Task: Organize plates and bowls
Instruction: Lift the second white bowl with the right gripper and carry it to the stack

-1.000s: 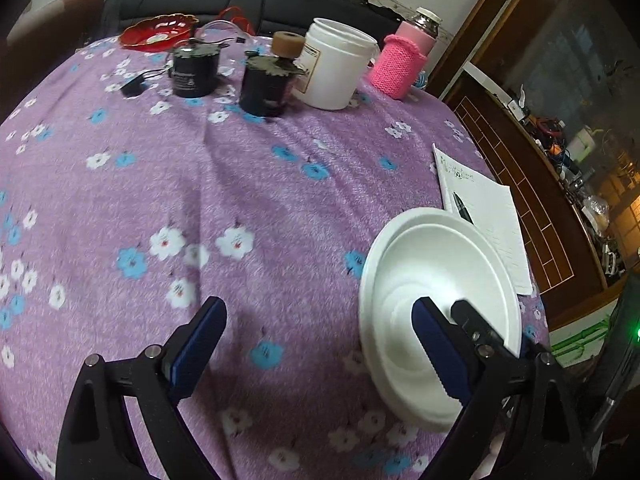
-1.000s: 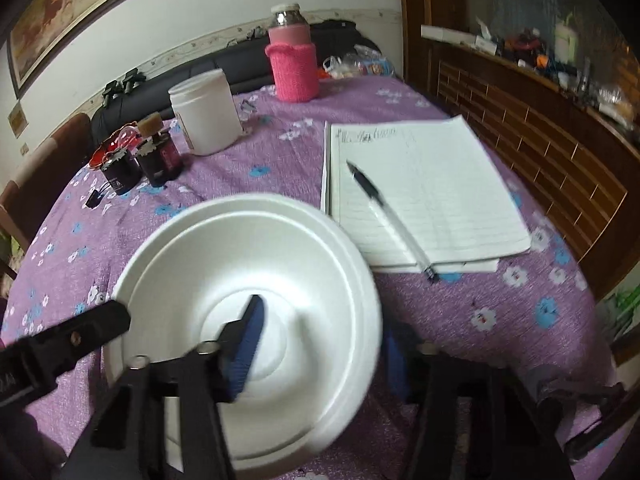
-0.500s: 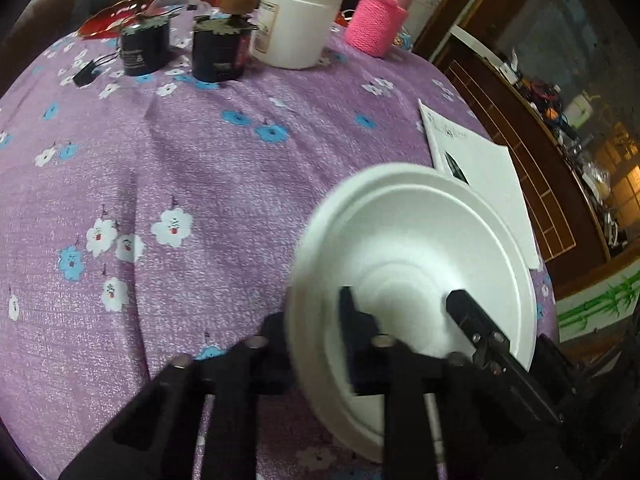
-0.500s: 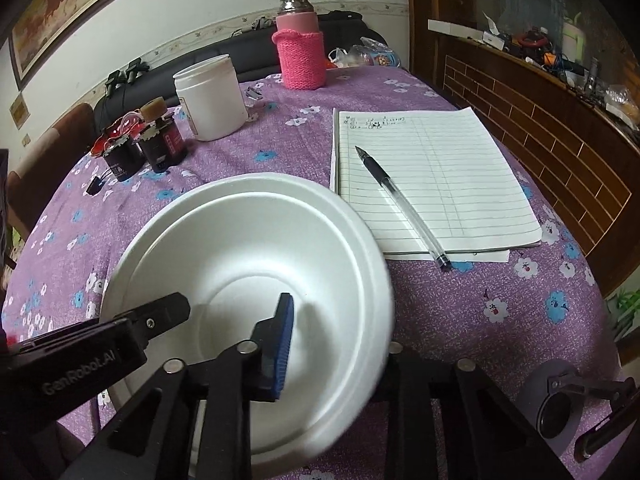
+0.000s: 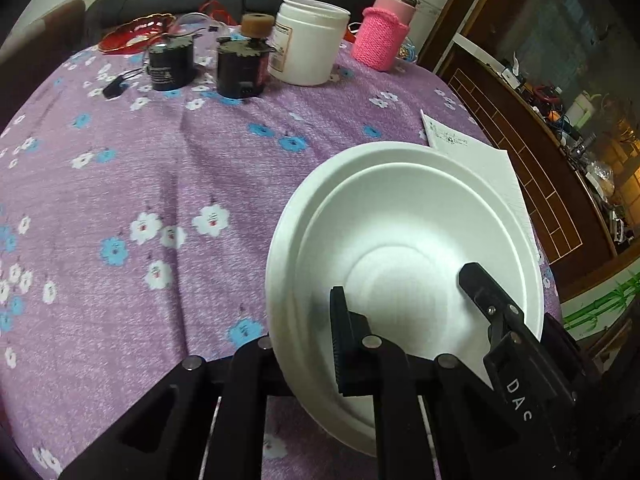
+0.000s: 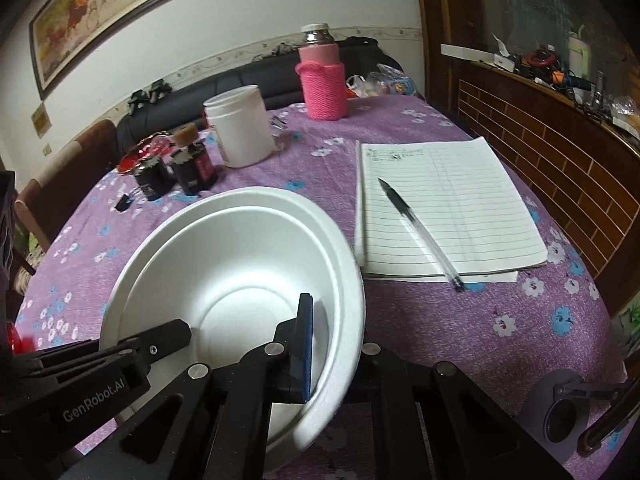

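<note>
Two handheld grippers grip a white foam bowl [image 6: 240, 264] nested in a white foam plate [image 5: 288, 240] above a worktop [image 5: 140, 184] draped in purple floral cloth. The left gripper [image 5: 304, 344] pinches the stack's left rim between its fingers, one inside the bowl; the right gripper [image 6: 336, 344] clamps the right rim likewise. A lined notepad [image 6: 448, 208] with a pen [image 6: 416, 228] lies just beside the stack.
</note>
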`<state>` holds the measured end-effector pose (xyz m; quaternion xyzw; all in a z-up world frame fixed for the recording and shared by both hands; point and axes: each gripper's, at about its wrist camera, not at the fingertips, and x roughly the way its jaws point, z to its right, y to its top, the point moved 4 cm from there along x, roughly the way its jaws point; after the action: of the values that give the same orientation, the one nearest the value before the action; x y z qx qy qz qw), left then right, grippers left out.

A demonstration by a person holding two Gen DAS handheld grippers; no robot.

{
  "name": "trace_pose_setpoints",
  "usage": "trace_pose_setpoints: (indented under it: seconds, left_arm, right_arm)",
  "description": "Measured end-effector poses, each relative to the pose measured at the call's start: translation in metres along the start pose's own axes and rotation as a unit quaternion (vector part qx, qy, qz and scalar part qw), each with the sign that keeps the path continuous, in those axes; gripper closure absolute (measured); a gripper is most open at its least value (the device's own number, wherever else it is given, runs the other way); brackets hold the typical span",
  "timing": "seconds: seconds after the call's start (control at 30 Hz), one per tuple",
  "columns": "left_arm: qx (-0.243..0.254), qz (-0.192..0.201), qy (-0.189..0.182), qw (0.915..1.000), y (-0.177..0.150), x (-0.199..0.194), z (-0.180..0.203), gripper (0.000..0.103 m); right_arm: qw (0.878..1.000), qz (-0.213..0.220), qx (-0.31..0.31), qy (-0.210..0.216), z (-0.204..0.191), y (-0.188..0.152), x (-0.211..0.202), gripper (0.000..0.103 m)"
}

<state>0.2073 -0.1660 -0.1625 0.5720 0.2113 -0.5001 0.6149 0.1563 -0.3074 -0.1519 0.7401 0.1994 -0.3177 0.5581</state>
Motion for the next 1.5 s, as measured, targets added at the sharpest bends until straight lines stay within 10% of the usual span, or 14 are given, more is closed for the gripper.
trace_pose_setpoints:
  seconds: [1.5]
  left_arm:
    - [-0.112,0.075,0.062,0.9889,-0.107,-0.136,-0.126,0.093]
  right_arm:
    - [0.979,0.019,-0.126,0.160,-0.149,-0.080,-0.074,0.093]
